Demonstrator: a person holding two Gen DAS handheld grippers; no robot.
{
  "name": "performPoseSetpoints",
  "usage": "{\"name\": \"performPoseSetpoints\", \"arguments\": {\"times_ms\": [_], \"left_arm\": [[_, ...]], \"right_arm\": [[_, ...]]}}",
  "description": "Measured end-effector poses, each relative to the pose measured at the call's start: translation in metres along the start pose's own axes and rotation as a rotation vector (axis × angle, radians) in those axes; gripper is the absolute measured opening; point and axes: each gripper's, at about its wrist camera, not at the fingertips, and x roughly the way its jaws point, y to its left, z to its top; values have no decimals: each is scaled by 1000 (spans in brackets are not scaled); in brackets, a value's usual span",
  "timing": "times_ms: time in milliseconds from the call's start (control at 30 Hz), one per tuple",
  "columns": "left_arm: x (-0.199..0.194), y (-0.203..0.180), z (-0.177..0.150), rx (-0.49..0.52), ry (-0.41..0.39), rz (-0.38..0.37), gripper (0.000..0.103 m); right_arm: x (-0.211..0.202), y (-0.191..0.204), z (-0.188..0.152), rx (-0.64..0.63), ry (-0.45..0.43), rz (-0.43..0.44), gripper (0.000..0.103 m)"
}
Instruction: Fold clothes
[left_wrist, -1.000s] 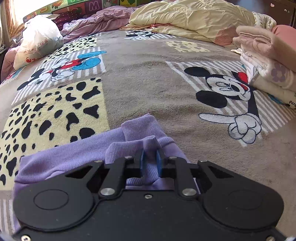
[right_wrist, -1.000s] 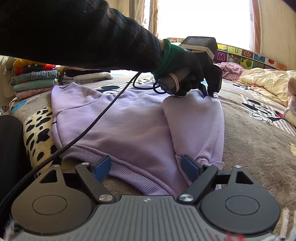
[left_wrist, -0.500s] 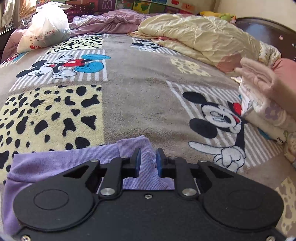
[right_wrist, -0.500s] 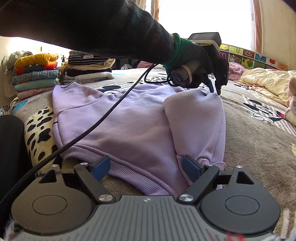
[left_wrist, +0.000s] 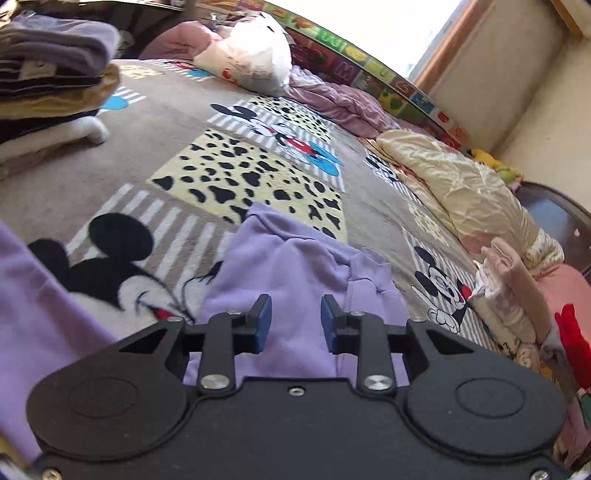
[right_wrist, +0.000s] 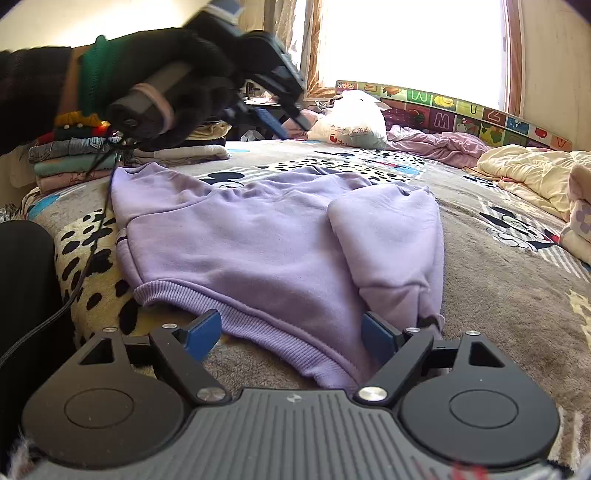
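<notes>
Lying flat on the cartoon-print blanket (right_wrist: 498, 280) of the bed, the lilac sweatshirt (right_wrist: 251, 236) has its ribbed hem nearest the right-hand camera and its right sleeve (right_wrist: 391, 236) already turned in over the body, cuff toward the hem. The other sleeve, at the far left, looks spread outward and unfolded. So the garment sits partway through a fold: one side is in, the other is open, and the body has not been doubled over.

The right tongs (right_wrist: 291, 336) rest low at the hem with their blue pads spread wide, nothing between them. The left tongs (left_wrist: 295, 325) are held above the garment by a gloved hand (right_wrist: 173, 92); their pads stand apart with only cloth beneath them, gripping nothing. From the left camera, a bunched lilac part, probably near the shoulder or neck, lies just ahead of them.

My judgement is that the next move calls for the open sleeve: pinching it near the cuff or shoulder and carrying it across the body to match the folded one, keeping the edge straight.

Stacks of folded clothes (right_wrist: 74, 162) sit beyond, a cream quilt (right_wrist: 532, 170) to the right.
</notes>
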Motion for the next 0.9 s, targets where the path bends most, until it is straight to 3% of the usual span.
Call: {"name": "performPoseSetpoints", "arguments": {"times_ms": [233, 333, 400, 467, 700, 900], "left_arm": [[-49, 77, -33, -229, -56, 97, 31], [-58, 102, -40, -284, -53, 127, 32], [-65, 113, -39, -324, -73, 138, 35], [-73, 123, -37, -365, -100, 145, 45], [-90, 147, -38, -468, -141, 195, 45], [-96, 165, -38, -528, -190, 304, 47]], "right_arm": [[-32, 0, 2, 7, -90, -72, 81], [-29, -1, -2, 5, -70, -89, 82], [-27, 3, -4, -13, -62, -88, 82], [-28, 9, -4, -44, -71, -82, 82], [-28, 40, -4, -200, -86, -24, 81], [-25, 57, -6, -284, -72, 16, 81]]}}
